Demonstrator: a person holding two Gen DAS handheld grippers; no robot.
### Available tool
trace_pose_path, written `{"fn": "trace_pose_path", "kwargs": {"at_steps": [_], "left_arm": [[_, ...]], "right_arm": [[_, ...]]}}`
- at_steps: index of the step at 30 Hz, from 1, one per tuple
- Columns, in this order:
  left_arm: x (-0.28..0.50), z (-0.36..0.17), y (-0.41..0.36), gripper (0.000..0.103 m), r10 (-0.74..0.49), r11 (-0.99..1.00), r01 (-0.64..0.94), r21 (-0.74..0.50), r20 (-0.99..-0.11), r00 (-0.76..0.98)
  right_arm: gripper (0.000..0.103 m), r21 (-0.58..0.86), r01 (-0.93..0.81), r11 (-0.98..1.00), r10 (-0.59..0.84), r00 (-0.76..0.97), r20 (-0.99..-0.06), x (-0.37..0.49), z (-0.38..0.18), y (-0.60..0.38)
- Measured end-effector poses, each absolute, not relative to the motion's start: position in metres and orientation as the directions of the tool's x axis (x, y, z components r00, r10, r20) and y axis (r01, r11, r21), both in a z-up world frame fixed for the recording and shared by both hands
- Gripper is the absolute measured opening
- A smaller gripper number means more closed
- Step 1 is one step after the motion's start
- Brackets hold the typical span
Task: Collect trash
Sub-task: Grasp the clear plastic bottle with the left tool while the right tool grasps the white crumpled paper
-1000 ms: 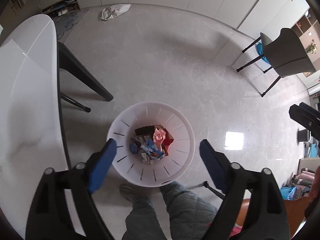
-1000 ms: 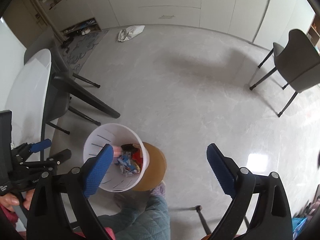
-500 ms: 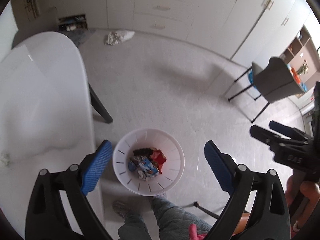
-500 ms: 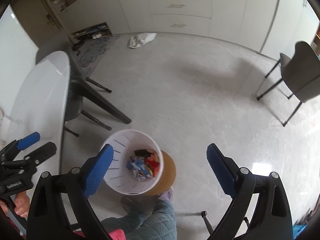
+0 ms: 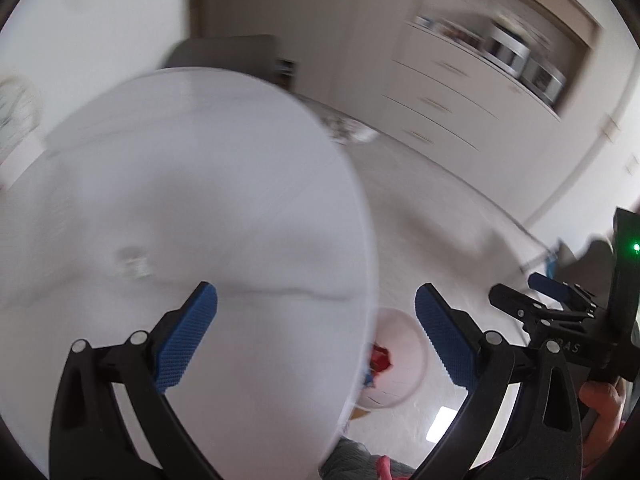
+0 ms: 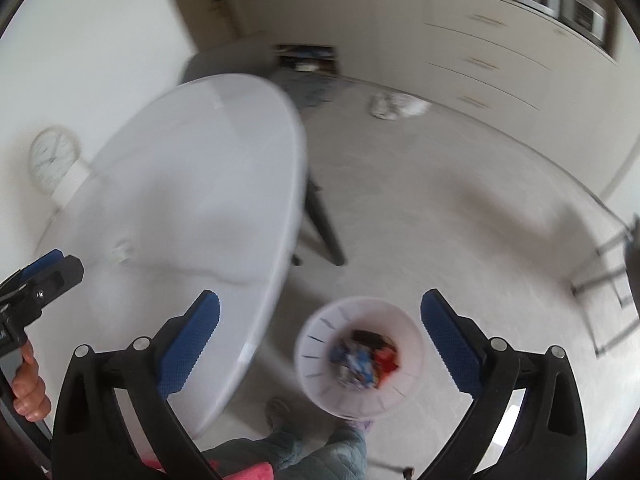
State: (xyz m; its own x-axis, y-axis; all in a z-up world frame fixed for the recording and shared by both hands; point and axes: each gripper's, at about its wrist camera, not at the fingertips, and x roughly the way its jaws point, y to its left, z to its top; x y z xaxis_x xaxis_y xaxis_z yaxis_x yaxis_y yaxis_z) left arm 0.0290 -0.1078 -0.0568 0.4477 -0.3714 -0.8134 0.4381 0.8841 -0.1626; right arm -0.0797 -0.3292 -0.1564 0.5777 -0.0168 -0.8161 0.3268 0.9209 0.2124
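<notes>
A white slotted trash bin [image 6: 316,360] stands on the floor beside the table, holding colourful wrappers [image 6: 362,358]. In the left wrist view the bin [image 5: 404,344] is half hidden behind the table edge. A small pale scrap [image 5: 132,264] lies on the white round table [image 5: 200,184]; it also shows in the right wrist view as the same scrap [image 6: 122,252]. My left gripper [image 5: 316,300] hangs above the table near its edge, jaws opening, nothing between them. My right gripper [image 6: 320,300] is above the bin and table edge, jaws opening and empty too. Both views are blurred.
A crumpled white bag [image 6: 396,106] lies on the floor by the drawers [image 6: 492,64]. A dark chair's legs [image 6: 324,224] stand under the table, another chair [image 6: 616,264] at the right. A round clock [image 6: 54,160] is by the wall. The person's legs [image 6: 304,452] are beside the bin.
Both views have swung up and left, from straight over the bin to the table top. The bin has slid to the lower edge, the scrap has come into view, and the jaws have widened slightly.
</notes>
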Motion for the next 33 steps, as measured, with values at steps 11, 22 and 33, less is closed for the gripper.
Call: {"fn": "trace_pose_path", "kwargs": {"at_steps": [11,22,33], "left_arm": [[0.071,-0.056,0.038,0.095,-0.182,0.983,0.085,-0.162,-0.826,0.533],[0.13,-0.099,0.094,0.095,-0.114,0.986,-0.052,-0.159,-0.868,0.484],[0.258,-0.166,0.129,0.095,-0.051,0.978,-0.169,-0.122,-0.925,0.376]], "right_arm": [[0.1,0.209,0.006,0.978,0.168,0.569,-0.805,0.032,-0.144,-0.213],[0.1,0.21,-0.159,0.965,0.261,0.465,-0.846,0.106,-0.174,-0.133],[0.1,0.22,-0.231,0.948,0.295,0.374,-0.879,0.159,-0.206,-0.087]]}}
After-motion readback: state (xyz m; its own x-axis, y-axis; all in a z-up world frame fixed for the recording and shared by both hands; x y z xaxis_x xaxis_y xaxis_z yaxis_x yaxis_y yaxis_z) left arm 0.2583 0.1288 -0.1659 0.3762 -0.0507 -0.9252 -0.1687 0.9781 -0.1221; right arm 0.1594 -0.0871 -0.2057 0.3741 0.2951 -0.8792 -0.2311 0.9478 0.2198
